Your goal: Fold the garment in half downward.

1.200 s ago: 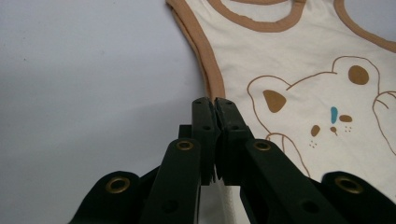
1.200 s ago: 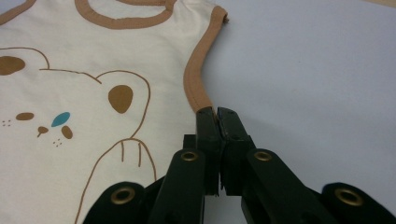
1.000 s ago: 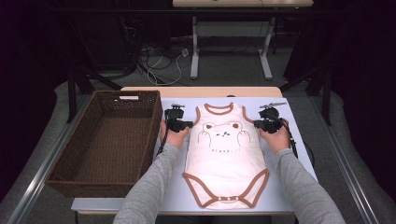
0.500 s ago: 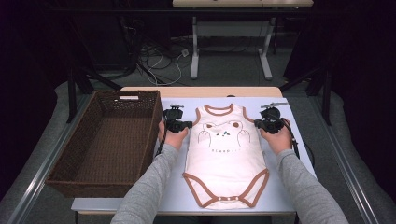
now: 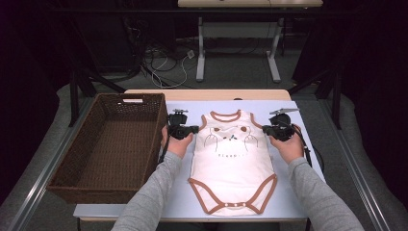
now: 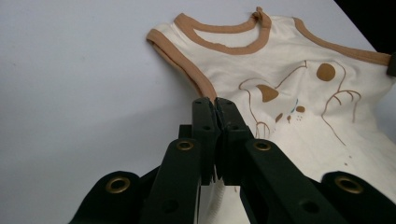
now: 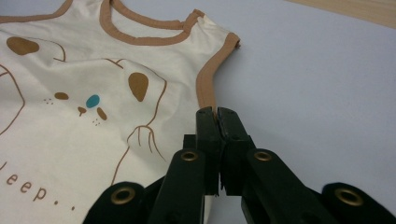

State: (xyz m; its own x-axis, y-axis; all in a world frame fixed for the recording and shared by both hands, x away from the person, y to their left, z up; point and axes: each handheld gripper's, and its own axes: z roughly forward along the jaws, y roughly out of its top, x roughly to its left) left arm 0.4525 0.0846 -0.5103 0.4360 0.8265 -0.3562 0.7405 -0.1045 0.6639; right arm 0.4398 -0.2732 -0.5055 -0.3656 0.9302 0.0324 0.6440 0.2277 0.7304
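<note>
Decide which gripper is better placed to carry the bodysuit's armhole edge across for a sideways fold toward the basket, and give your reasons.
Probably the right gripper: shut on the bodysuit at the armhole edge farther from the basket. The left gripper grips the nearer edge.

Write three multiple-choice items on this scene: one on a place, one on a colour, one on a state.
1. Where is the basket?
A. left of the bodysuit
B. on the bodysuit
C. under the table

2. What colour is the trim of the bodysuit?
A. blue
B. brown
C. green

3. How do the jaws of the left gripper and the right gripper stand?
A. both wide open
B. one open
C. both shut on the bodysuit's armhole edges

Key: 1 A, the high view shows it beside the garment; 2 B, brown bands edge neck and legs; 3 C, jaws meet at the trim.
</note>
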